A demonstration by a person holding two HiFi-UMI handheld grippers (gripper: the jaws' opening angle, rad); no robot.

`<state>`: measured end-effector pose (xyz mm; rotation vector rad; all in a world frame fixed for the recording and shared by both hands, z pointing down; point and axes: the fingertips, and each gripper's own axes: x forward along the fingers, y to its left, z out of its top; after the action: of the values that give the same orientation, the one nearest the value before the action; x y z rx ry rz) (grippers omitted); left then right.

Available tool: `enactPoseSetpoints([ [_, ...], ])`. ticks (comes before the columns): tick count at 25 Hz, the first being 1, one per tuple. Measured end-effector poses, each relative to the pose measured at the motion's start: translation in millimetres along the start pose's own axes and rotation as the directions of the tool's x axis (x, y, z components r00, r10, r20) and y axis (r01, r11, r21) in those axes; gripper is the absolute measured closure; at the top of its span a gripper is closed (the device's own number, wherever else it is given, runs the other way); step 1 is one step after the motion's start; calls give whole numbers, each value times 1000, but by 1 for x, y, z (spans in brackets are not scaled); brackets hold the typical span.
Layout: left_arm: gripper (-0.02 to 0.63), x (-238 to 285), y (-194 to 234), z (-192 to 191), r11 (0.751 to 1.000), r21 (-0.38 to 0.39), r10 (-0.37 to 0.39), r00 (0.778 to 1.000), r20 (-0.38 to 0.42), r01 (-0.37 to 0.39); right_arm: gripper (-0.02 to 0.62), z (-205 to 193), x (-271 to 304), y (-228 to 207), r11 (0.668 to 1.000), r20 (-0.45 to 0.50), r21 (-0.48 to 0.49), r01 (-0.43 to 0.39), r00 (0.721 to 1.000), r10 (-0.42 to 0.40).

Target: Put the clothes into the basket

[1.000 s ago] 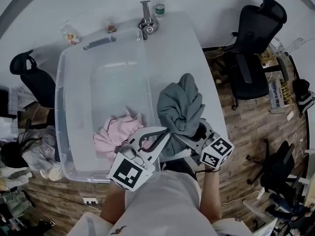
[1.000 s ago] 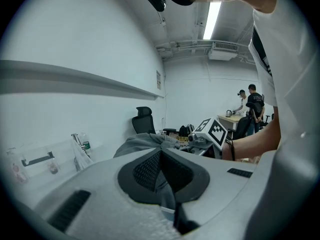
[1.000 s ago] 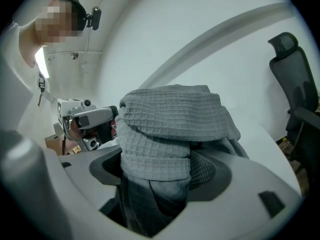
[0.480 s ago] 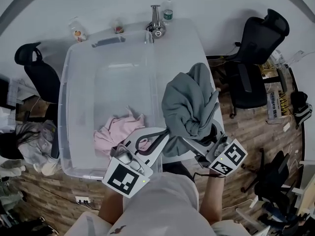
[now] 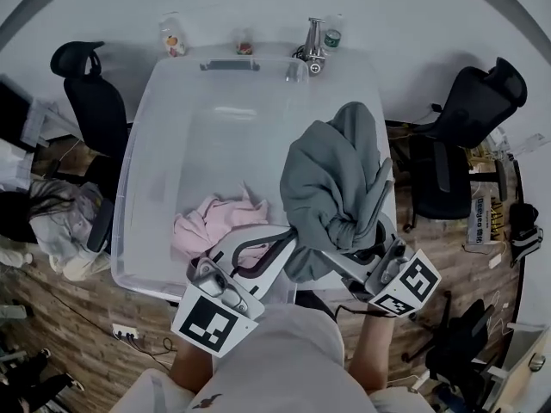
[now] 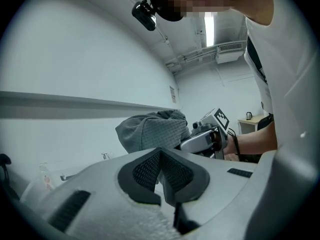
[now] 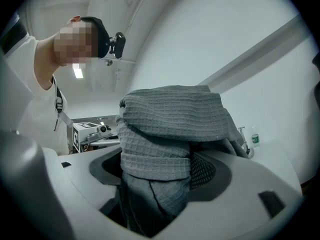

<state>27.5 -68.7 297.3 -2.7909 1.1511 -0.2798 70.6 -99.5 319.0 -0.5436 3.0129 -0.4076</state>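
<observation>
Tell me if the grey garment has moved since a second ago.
Yes: the garment rose, now overlapping the bin's right rim.

A large clear plastic bin (image 5: 138, 144) fills the left and middle of the white table (image 5: 366, 84), leaving a bare strip along the table's right side. A crumpled pink garment (image 5: 215, 226) lies in the bin's near part. A bunched grey waffle-knit garment (image 5: 336, 188) hangs in the right claw (image 5: 336, 249) above the bin's right rim. The left claw (image 5: 280, 239) sits just left of it, over the near rim. Behind the bin, at the table's far edge, stands a small plastic water bottle (image 5: 334, 34). One black office chair (image 5: 90, 93) stands left of the table, another (image 5: 465, 136) right of it.
</observation>
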Motion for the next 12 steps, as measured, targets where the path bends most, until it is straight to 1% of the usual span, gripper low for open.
enactPoseSetpoints([
  [3,600,-18,9,1,998,-8,61,998,9,-61,255,3,20,15,997,-19,-11,-71,997,71],
  [7,600,-42,22,-3,990,-28,138,990,9,-138,255,0,47,33,988,-49,-9,-155,987,155],
  [12,600,-72,37,-8,969,-42,243,970,-6,-243,255,-5,75,51,969,-98,-12,-247,965,244],
])
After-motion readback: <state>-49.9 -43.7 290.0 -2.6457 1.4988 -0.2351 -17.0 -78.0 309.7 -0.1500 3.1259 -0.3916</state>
